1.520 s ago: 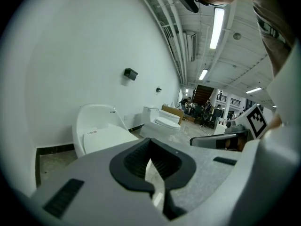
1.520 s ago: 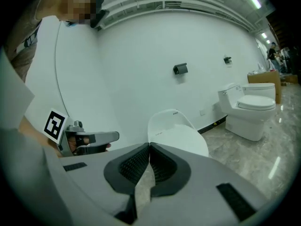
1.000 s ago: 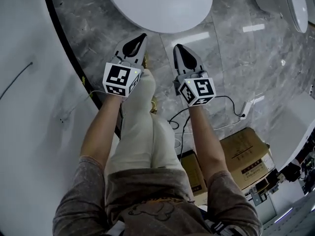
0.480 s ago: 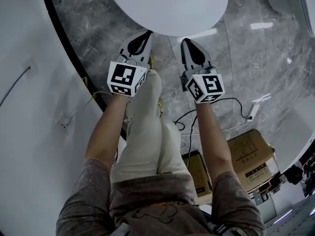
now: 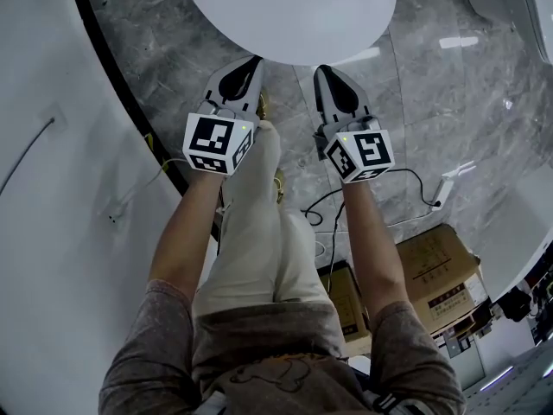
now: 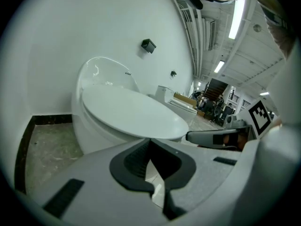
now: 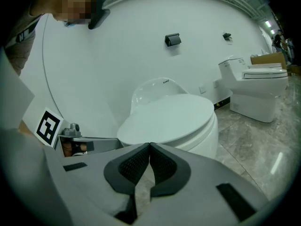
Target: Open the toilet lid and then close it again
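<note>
**Lid Down, Both Grippers Closed and Empty**

1. Wall (image 5: 52, 258): white and curved, it runs along the left of the head view and stands behind the toilet in both gripper views.
2. Floor (image 5: 449, 102): grey marble tile with a dark border strip along the foot of the wall.
3. Toilet (image 6: 89, 126): white, set against the wall. Its lid (image 5: 285, 7) lies flat on the bowl, fully down.
4. Second toilet (image 7: 256, 91): stands further along the wall, well apart from the first.
5. Boxes (image 5: 436, 275): cardboard, on the floor beside the person's right leg.
6. Left gripper (image 5: 251, 62): jaws together, nothing between them. The tip points at the lid's front edge, near it; no view shows contact.
7. Right gripper (image 5: 321, 70): jaws together, nothing between them. It is held beside the left gripper, level with it, and also points at the lid's front edge.
8. Cable (image 5: 406, 180): black, loose on the floor beside the right arm.
</note>
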